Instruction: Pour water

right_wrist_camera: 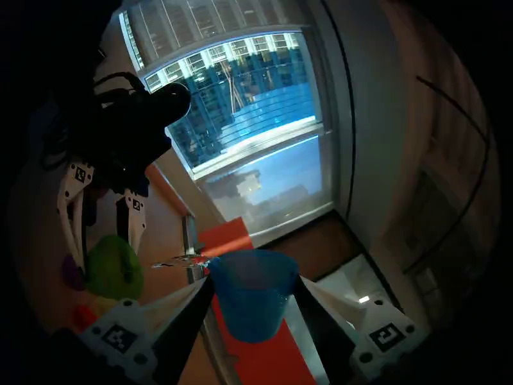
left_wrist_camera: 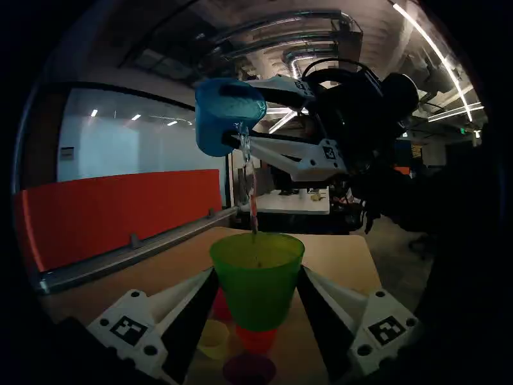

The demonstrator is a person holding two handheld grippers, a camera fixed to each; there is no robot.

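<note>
Hold the blue cup (right_wrist_camera: pixel 252 308), clamped in the right gripper (right_wrist_camera: pixel 254 282), tilted at 12 o'clock over the green cup (left_wrist_camera: pixel 258 295) clamped in the left gripper (left_wrist_camera: pixel 258 273), centring the water stream (left_wrist_camera: pixel 252 192).

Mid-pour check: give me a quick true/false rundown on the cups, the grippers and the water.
1. The left gripper is shut on the green cup. True.
2. The blue cup is upright. False: it is tipped over, pouring.
3. Water falls from the blue cup into the green cup. True.
4. The right gripper is open. False: it is shut on the blue cup.
5. Small cups sit on the table below the green cup. True.
</note>
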